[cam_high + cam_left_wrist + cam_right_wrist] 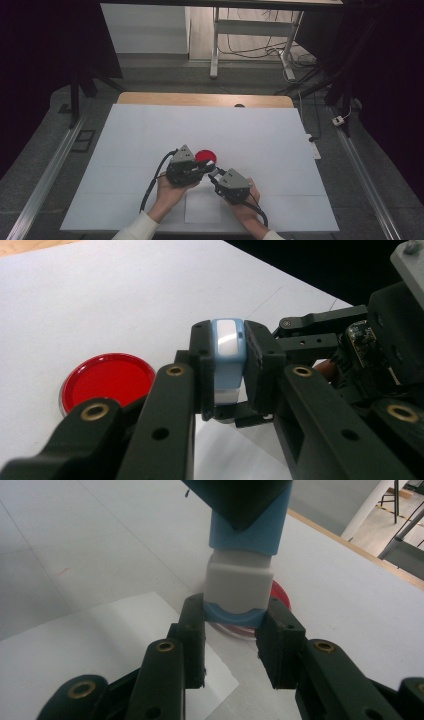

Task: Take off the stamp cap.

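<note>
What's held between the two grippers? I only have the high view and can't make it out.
Observer: A small blue-and-white piece. In the left gripper view, the left gripper is shut on its blue body.
Operator: And the right one?
Observer: The right gripper has its fingers on either side of the piece's blue lower end, just below a white band. They seem to touch it.
Operator: Where's the red disc relative to it?
Observer: In the right gripper view the red disc lies on the table behind the piece, and a paper sheet lies beneath the fingers.
</note>
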`<state>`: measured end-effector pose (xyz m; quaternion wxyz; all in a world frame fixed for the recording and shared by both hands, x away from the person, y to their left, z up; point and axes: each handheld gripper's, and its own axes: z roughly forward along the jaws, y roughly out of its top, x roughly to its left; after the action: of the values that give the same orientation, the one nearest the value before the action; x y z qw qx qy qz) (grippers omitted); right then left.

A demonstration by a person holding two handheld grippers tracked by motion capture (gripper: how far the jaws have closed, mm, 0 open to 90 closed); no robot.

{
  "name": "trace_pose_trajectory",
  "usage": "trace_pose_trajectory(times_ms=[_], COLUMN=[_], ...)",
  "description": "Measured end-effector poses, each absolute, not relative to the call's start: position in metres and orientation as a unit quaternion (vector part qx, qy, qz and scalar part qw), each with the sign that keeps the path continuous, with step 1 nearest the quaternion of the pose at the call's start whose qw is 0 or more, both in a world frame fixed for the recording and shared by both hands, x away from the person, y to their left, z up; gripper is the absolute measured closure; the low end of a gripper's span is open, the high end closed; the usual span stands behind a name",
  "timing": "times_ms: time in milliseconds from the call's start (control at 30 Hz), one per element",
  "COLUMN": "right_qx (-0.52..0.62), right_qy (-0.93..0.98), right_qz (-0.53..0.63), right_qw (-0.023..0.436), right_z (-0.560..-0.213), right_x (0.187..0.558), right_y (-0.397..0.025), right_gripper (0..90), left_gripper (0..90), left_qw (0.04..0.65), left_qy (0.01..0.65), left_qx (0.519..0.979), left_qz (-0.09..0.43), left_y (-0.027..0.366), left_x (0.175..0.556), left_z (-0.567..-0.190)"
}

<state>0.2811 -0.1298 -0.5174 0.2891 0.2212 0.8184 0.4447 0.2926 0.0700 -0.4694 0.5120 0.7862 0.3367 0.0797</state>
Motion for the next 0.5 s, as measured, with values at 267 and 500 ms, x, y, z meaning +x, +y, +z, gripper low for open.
trace_pose_trajectory(times_ms=[267,500], right_qx=[0.249,0.219], right_qy=[0.801,0.816], right_qz=[0.47,0.447], right_qw=[0.274,0.293], right_z=[-0.5177,-0.516], right_x=[0.2782,0.2799], right_y=[-0.131,-0.1309], right_gripper=[65.6,65.6], left_gripper=[75.5,75.6], left_qw=[0.522,0.521], left_qy=[0.337,0.337], left_qx=[0.78,0.781], left_qz=[0.077,0.075], left_y=[0.0705,0.0712], left_x=[0.2917,0.292], left_z=[-0.4683,-0.469])
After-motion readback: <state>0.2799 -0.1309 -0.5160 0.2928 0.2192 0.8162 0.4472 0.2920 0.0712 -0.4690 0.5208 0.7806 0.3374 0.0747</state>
